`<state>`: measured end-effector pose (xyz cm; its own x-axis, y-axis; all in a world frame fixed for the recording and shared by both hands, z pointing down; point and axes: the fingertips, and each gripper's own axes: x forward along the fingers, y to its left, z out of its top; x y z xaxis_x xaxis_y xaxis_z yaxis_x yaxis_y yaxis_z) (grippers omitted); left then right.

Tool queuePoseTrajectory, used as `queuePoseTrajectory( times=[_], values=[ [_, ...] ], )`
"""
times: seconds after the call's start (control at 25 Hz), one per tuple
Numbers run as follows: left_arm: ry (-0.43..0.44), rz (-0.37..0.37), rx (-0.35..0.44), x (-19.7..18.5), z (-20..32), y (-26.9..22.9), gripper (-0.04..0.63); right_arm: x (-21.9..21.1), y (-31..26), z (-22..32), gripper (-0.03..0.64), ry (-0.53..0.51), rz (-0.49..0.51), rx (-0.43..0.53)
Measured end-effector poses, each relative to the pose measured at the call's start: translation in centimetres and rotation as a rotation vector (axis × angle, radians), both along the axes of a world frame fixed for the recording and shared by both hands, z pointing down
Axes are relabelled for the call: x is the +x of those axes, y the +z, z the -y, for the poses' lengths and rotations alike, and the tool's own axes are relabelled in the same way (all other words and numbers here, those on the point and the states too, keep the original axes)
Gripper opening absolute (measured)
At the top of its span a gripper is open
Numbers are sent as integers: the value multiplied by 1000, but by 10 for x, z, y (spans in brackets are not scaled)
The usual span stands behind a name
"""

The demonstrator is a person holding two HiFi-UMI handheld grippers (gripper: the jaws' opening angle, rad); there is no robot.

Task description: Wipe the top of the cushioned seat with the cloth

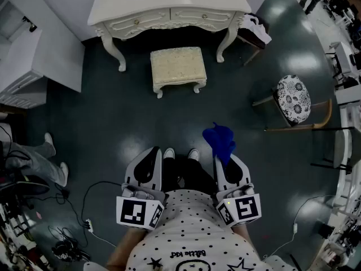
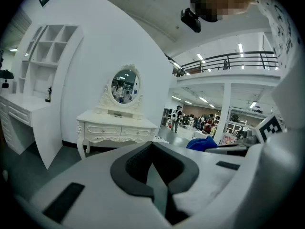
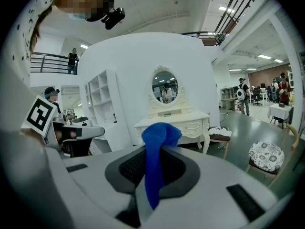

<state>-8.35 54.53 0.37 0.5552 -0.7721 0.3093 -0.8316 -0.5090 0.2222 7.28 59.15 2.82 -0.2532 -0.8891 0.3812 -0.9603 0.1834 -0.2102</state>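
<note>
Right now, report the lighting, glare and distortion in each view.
Head view: fisheye, dark at the corners, pale ceiling-light glare patches on the floor, cushioned seat evenly lit. Left gripper view: strongly bowed walls, the left gripper close and soft. Right gripper view: same bowing, bright strip lights upper right, the cloth vivid between the shut jaws.

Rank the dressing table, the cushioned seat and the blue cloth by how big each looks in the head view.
Largest: the dressing table, by far.
Middle: the cushioned seat, clearly smaller.
Smallest: the blue cloth. It is held up nearer the camera than the furniture on the floor, so this view probably flatters its size.
</note>
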Motion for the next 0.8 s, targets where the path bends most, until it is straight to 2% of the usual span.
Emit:
queuePoseTrajectory(
  times=[0.36,0.8],
  values=[
    [-19,8,13,17,-6,-3,10,16,-2,-3,61,-31,7,15],
    [-57,18,56,59,-18,-9,10,55,-2,-11,61,-85,34,47]
  ],
)
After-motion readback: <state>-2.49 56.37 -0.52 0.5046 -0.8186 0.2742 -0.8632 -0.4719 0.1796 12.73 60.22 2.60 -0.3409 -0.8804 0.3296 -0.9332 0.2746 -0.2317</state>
